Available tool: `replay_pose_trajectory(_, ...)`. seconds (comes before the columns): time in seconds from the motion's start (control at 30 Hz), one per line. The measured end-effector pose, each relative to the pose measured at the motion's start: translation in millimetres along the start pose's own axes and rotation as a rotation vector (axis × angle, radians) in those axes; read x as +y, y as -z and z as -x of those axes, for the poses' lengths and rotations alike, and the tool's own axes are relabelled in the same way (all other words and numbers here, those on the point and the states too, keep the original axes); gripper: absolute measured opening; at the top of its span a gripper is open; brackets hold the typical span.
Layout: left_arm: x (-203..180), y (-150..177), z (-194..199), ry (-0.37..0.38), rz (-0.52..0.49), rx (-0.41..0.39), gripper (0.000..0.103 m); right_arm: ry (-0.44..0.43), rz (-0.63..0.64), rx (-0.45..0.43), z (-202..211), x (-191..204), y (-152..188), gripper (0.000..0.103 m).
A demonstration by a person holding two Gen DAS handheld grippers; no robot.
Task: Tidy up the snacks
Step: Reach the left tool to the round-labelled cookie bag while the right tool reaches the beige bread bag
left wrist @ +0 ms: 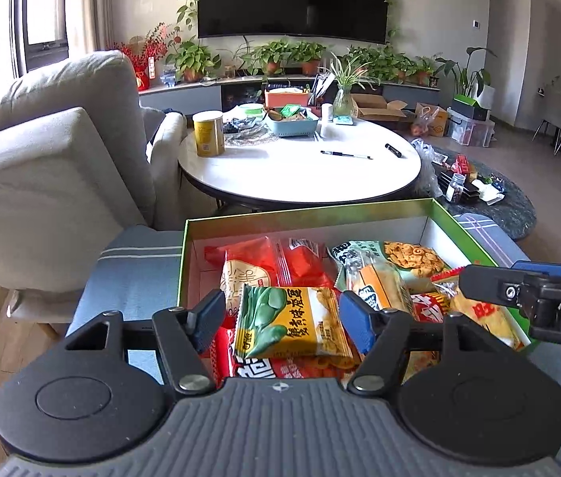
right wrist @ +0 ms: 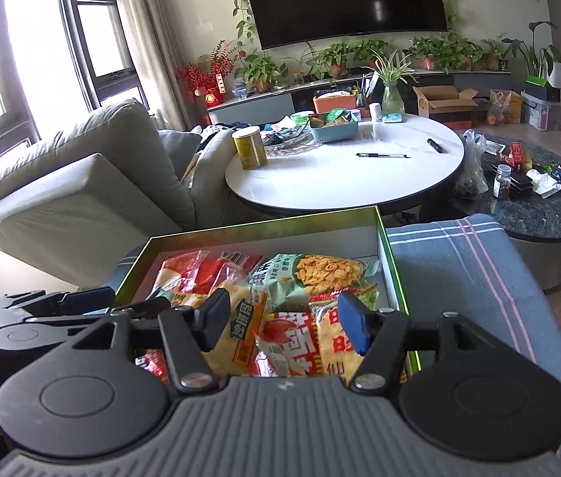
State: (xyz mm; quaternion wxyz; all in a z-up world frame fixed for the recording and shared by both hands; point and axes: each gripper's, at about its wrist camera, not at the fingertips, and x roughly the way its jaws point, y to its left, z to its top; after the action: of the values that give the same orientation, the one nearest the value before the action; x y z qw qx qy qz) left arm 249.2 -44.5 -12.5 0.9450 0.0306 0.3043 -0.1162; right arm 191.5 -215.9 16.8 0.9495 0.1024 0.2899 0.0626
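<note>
Snacks fill a green box (left wrist: 435, 208) that sits on a blue striped cushion (left wrist: 137, 274). From the left wrist view, the left tongs (left wrist: 282, 314) are wide apart above a yellow packet with green leaves (left wrist: 292, 324), not gripping it; the right tongs (left wrist: 479, 282) enter from the right side.

From the right wrist view, the right tongs (right wrist: 282, 320) are also wide, over a red and white packet (right wrist: 292, 342). Behind the box stands a round white surface (right wrist: 344, 183) with a yellow can (right wrist: 249, 148).

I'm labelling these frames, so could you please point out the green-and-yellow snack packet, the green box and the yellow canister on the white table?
green-and-yellow snack packet (left wrist: 294, 320): left wrist view, middle of its printed front.
green box (left wrist: 308, 216): left wrist view, far rim.
yellow canister (right wrist: 249, 149): right wrist view, side wall.
</note>
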Motion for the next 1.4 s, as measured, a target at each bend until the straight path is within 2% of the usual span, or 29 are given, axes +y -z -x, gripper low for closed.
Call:
replay_pose_trajectory(0.33,-0.5,7.5,37.9,0.005,-0.013,-0.029,0.066,-0.023,0.037,0.004,19.1,9.9,8.2,0.081)
replay_pose_trajectory(0.63,3.7,21.2,65.4,0.016,-0.012,-0.022,0.067,-0.044,0.059,0.002,37.7,16.2,19.4,0.081)
replay_pose_trajectory(0.8,6.6,45.2,79.9,0.001,-0.008,0.066,0.068,-0.056,0.078,0.022,44.6,19.8,33.2,0.081)
replay_pose_trajectory(1.13,23.4,110.4,117.6,0.041,0.007,0.22,0.067,-0.063,0.082,0.102,43.8,21.7,64.9,0.081)
replay_pose_trajectory(1.23,28.3,125.3,126.1,0.068,0.02,0.271,0.067,-0.064,0.076,0.112,44.1,21.8,69.5,0.081)
replay_pose_trajectory(1.4,22.0,138.4,129.7,0.154,0.006,0.361,0.067,-0.069,0.083,0.127,43.8,24.6,76.4,0.081)
